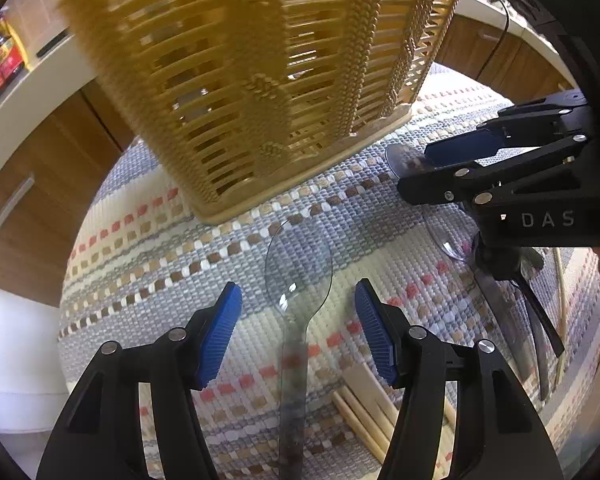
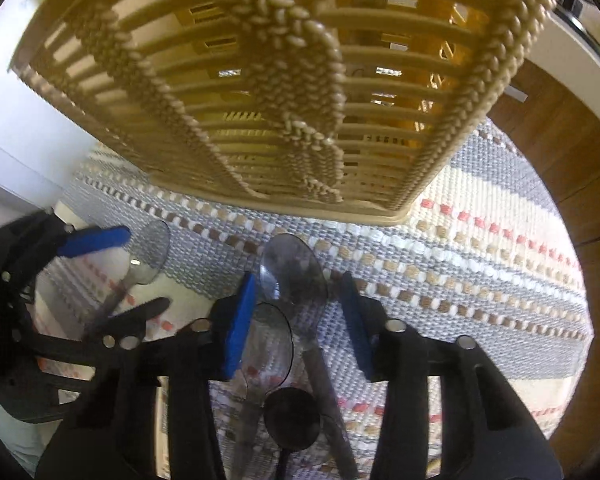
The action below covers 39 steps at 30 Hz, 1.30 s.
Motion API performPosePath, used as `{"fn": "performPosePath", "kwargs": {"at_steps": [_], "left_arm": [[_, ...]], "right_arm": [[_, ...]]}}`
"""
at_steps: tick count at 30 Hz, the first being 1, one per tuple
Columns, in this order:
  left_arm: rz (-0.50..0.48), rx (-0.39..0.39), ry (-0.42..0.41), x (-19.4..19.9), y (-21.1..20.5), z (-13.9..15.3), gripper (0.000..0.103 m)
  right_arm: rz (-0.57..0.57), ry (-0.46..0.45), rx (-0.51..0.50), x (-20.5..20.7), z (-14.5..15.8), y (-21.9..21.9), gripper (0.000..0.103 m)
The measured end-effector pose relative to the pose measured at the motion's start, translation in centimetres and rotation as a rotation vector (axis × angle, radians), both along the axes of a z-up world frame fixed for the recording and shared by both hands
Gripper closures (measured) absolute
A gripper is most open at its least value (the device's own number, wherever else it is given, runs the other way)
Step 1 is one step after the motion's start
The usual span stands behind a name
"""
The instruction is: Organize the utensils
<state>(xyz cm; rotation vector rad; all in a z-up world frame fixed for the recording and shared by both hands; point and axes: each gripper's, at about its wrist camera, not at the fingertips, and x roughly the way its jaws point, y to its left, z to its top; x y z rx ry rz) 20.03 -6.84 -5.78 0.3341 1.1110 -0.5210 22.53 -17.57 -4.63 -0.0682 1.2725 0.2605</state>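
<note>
Ahead, we are looking at a tan slatted plastic utensil basket (image 1: 256, 92) standing upright on the far part of a striped woven mat (image 1: 160, 264). Through its slats we cannot tell whether anything is lying inside; only gaps and inner walls are showing.

We are holding the left gripper (image 1: 298, 334) pointed steeply down over a clear plastic spoon (image 1: 298, 276) that is lying flat on the mat, bowl toward the basket and handle running back toward us. Its blue pads (image 1: 220, 336) are standing apart on either side of the spoon's neck, not pressing on it, so the jaws are released. Wooden chopsticks (image 1: 364, 408) are lying just right of that handle.

We are holding the right gripper (image 2: 296, 328) over a cluster of utensils farther right: a smoky clear spoon (image 2: 294, 276) with its bowl near the basket's base, a second clear spoon (image 2: 270, 344) overlapping it on the left, and a black ladle-like spoon (image 2: 292, 416) nearer to us. The smoky spoon's neck is sitting between the jaws, which are standing partly open; we are seeing clear gaps beside the pads, so nothing is being gripped. In the left view, dark knives (image 1: 536, 320) are fanning out beneath this gripper.
</note>
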Motion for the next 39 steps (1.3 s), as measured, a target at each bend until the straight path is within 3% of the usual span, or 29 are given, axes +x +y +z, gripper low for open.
{"fn": "performPosePath", "kwargs": {"at_steps": [4,6,8,14,26,33,34,35,36,39], "left_arm": [[0.020,0.021,0.016,0.7,-0.9,0.2,0.049],[0.035,0.024,0.020,1.0,-1.2,0.4,0.057],[0.043,0.026,0.011,1.2,-1.6,0.6,0.072],[0.061,-0.003,-0.049,0.2,-2.1,1.4,0.072],[0.086,-0.222,-0.289,-6.6,0.2,9.1,0.072],[0.064,-0.365,-0.403,-9.3,1.5,13.8,0.072],[0.062,-0.388,-0.424,-9.7,1.8,14.9,0.072],[0.061,-0.408,-0.445,-9.9,2.0,15.8,0.072],[0.060,-0.426,-0.463,-9.4,2.4,16.1,0.072],[0.059,-0.491,-0.517,-9.3,2.6,18.9,0.072]], "right_arm": [[0.021,0.000,-0.033,-0.2,-0.4,0.8,0.073],[0.022,-0.003,-0.026,-0.4,-0.4,0.9,0.074],[0.026,-0.012,-0.023,-0.6,-0.4,1.0,0.074],[0.054,-0.098,-0.003,-2.5,-0.3,-0.2,0.074],[0.103,-0.275,0.148,-8.2,4.8,-5.5,0.074],[0.151,-0.413,0.286,-11.9,9.9,-7.0,0.075],[0.151,-0.434,0.310,-12.0,11.1,-6.9,0.077],[0.151,-0.460,0.344,-12.2,12.2,-7.1,0.094],[0.152,-0.470,0.363,-11.8,12.7,-7.2,0.100],[0.141,-0.531,0.422,-11.3,15.4,-7.5,0.100]]}}
